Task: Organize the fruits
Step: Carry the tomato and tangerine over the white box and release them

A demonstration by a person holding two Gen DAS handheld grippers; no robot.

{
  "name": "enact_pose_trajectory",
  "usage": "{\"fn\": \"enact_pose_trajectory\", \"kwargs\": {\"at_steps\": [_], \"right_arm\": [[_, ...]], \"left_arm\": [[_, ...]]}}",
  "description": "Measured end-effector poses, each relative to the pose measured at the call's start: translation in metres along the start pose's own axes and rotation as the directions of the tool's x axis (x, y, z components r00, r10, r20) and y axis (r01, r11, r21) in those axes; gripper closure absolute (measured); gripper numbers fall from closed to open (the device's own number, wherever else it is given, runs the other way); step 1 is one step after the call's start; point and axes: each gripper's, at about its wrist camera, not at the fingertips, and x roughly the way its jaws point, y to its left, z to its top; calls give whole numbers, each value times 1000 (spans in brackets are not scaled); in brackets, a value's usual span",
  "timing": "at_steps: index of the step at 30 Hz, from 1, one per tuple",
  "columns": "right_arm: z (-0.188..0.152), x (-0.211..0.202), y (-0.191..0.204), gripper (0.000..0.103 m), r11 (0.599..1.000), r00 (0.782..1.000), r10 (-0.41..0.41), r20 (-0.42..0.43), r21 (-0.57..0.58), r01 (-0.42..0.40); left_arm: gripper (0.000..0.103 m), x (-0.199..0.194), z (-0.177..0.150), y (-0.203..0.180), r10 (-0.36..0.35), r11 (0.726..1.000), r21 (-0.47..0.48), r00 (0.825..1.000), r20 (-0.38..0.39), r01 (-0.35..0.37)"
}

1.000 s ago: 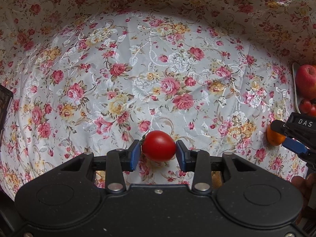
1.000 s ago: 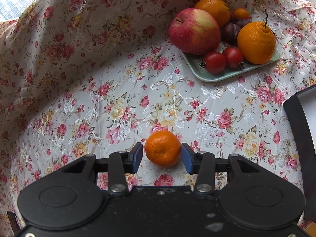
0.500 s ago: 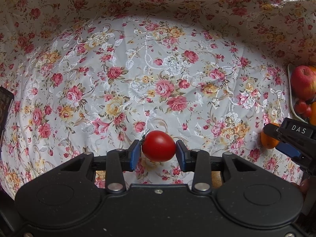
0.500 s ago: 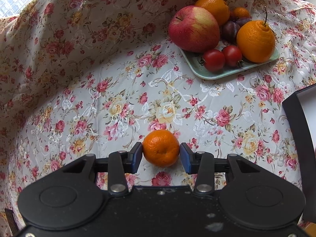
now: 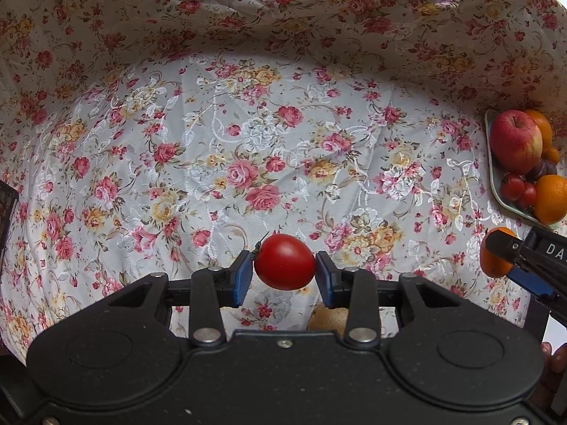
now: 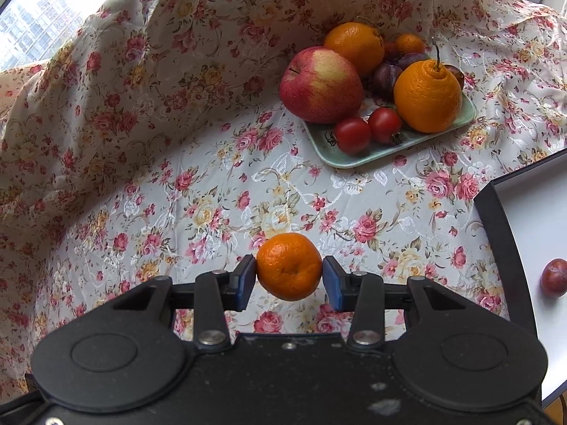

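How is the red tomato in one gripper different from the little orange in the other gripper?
The tomato is red, smooth and shiny; the little orange is orange with dimpled, matte skin. The tomato has a tiny dark stem at its left side, next to the pad; the orange shows a dimple facing the camera. The tomato sits in the left gripper, the orange in the right gripper. Both are small and round, pinched between blue pads above the flowered cloth.

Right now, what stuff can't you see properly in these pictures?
- Brownish fruit, left wrist view: mostly hidden behind the left tongs, which grip a tomato.
- Plums, right wrist view: tucked behind the apple and knobbly orange; their number is unclear.
- White tray, right wrist view: cut off by the right edge.
- Mandarin, left wrist view: half covered by the right tongs.
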Motion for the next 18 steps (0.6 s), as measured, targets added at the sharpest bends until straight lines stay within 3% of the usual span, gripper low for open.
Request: {"fn": "enact_pose_trajectory", "kwargs": {"at_steps": [9, 18], "right_arm": [[20, -25, -51, 60, 998, 999, 3, 42, 69, -5], [39, -40, -115, 60, 986, 996, -52, 72, 165, 40]], "left_arm": [[56, -4, -9, -60, -12, 993, 114, 1000, 20, 9], [56, -3, -26, -126, -52, 973, 225, 999, 0, 51]]}}
